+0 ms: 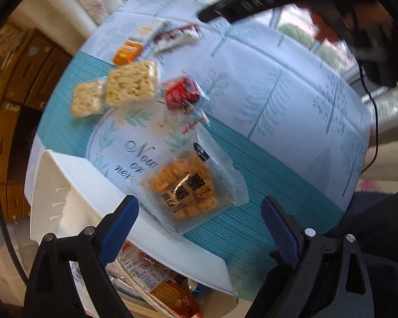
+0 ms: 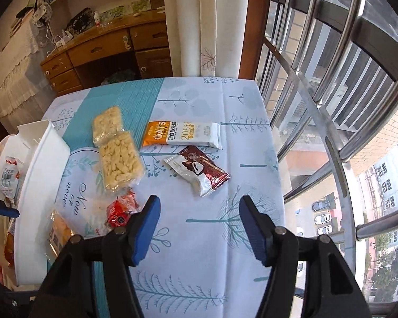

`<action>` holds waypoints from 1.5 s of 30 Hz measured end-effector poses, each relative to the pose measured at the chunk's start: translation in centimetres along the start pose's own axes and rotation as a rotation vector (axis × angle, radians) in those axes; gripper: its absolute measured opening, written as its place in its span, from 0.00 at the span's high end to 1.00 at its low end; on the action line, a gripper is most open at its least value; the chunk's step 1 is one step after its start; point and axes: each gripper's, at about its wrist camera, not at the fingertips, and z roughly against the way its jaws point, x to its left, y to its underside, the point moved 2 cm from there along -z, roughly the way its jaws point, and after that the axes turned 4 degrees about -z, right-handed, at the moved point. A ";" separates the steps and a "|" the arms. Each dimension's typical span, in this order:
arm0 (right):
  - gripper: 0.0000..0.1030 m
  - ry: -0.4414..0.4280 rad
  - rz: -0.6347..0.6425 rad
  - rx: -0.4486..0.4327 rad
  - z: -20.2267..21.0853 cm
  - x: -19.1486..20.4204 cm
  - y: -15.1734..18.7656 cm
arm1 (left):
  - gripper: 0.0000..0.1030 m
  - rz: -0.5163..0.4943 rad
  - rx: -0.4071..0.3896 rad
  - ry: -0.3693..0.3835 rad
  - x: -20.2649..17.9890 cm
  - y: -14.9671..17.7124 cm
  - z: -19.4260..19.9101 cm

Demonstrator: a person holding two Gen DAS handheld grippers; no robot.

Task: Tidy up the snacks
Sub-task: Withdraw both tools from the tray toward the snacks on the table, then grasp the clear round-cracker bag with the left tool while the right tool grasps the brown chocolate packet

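My left gripper points down with its jaws wide apart. A clear packet of golden fried snacks lies on the table just beyond and between its blue fingers, untouched by the pads. The packet's near corner rests against the white bin. Beyond it lie a red packet, two rice cracker packs, an oats bar and a brown-and-white chocolate packet. My right gripper stands open over bare tablecloth, short of the chocolate packet and beside the red packet.
The white bin at the table's left edge holds several wrapped snacks. The oats bar and rice cracker packs lie mid-table. A window with metal railings runs along the right side; a wooden desk stands behind.
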 end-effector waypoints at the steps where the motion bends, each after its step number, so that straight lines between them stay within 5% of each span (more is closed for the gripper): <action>1: 0.40 0.003 0.006 0.006 -0.7 -0.2 -0.2 | 0.08 -0.028 0.025 -0.008 -0.3 -0.2 -0.8; 8: 0.40 -0.061 0.044 0.014 -4.6 -0.8 -1.1 | 0.08 -0.166 0.129 -0.046 -1.6 -1.3 -4.3; 20: 0.40 -0.093 0.160 0.027 -8.8 -0.4 -1.7 | 0.06 -0.214 0.237 0.002 -1.7 -2.5 -8.6; 36: 0.44 -0.107 0.140 0.031 -11.0 -0.4 -2.5 | 0.02 -0.175 0.197 -0.028 -0.4 -4.3 -10.2; 45: 0.53 -0.110 0.135 0.040 -10.6 -0.1 -2.2 | 0.11 -0.156 0.162 -0.039 2.1 -4.2 -10.6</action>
